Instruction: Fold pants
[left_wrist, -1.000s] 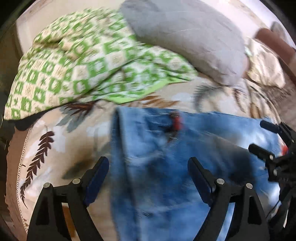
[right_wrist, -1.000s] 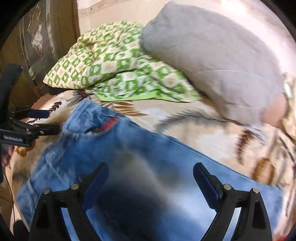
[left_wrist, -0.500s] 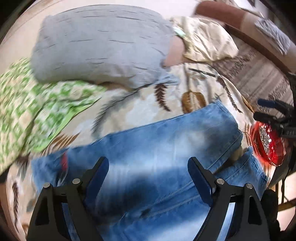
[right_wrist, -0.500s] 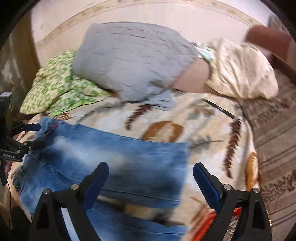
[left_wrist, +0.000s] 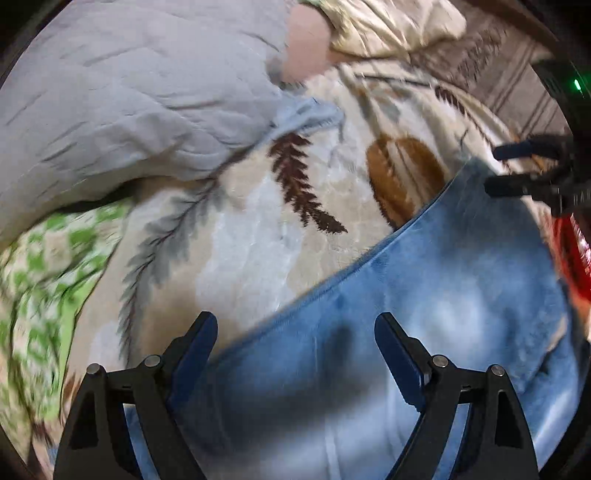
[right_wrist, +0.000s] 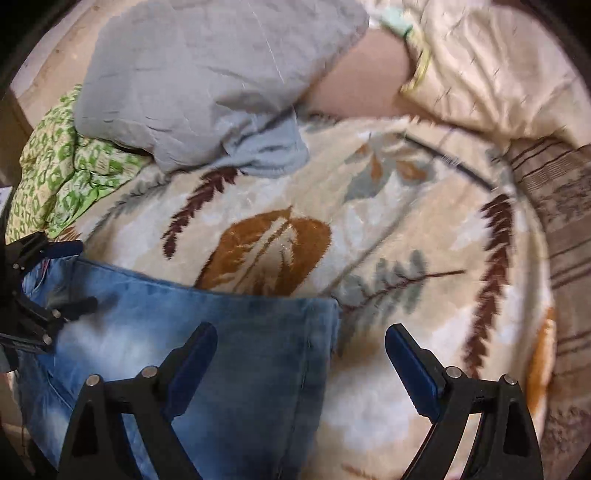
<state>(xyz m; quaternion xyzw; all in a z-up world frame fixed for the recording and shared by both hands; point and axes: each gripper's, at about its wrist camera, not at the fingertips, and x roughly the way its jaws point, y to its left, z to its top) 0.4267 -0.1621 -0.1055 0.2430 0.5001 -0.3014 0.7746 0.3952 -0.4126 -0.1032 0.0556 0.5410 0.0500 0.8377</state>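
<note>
Left gripper (left_wrist: 295, 350): nearest, jaws wide apart and empty, hanging over the jeans' long edge.
Right gripper (right_wrist: 297, 356): jaws wide apart, holding nothing, straddling the jeans' hem end.
Jeans (right_wrist: 207, 332): blue, faded denim lying flat on the leaf-print blanket, legs apparently stacked; the hem end sits below the right gripper, the rest runs toward the left gripper.
Risk, layers: a pinch at the hem may catch only the top leg, so the lower one would stay behind and the fold would skew.
Risk, blanket: the plush pile could get nipped along with the denim and lift with it.
Blanket (right_wrist: 388, 229): cream with brown and grey leaves, the working surface under the jeans.
Grey pillow (right_wrist: 207, 74): beyond the jeans, well apart.
Green checked cloth (right_wrist: 66, 177): beside the grey pillow.
Cream pillow (right_wrist: 491, 62): farthest back.
</note>
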